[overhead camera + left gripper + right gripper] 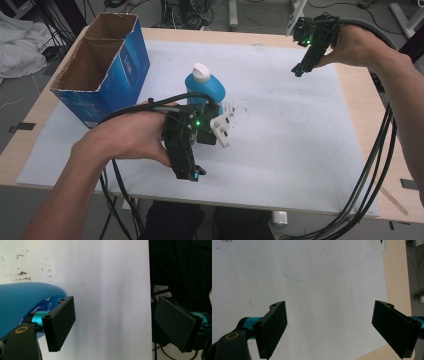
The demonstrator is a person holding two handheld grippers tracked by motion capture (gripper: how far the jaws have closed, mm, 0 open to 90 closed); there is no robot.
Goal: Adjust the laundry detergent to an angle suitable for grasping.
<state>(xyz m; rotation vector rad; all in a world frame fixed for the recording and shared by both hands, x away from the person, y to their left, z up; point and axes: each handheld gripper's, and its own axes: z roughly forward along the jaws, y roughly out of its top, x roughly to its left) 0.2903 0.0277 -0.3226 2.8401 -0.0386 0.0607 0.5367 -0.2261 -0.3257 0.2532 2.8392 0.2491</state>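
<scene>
Hands at the near edge of the tabletop (350,100) each carry a tool. Nearest, the left tool (192,172) hangs over the white sheet (280,150) with its jaws spread wide and nothing between them; in the left gripper view the blue bottle (22,302) lies just beside one jaw, outside the gap. That bottle (202,85), white-capped, sits on the sheet behind the left hand, near the open blue cardboard box (107,60). Farther off, the right tool (300,69) hovers above the sheet, jaws also wide and empty. Risk as I judge it: the left jaw or its cable may nudge the rounded bottle so it rolls, or a grab on its curved side may slip
</scene>
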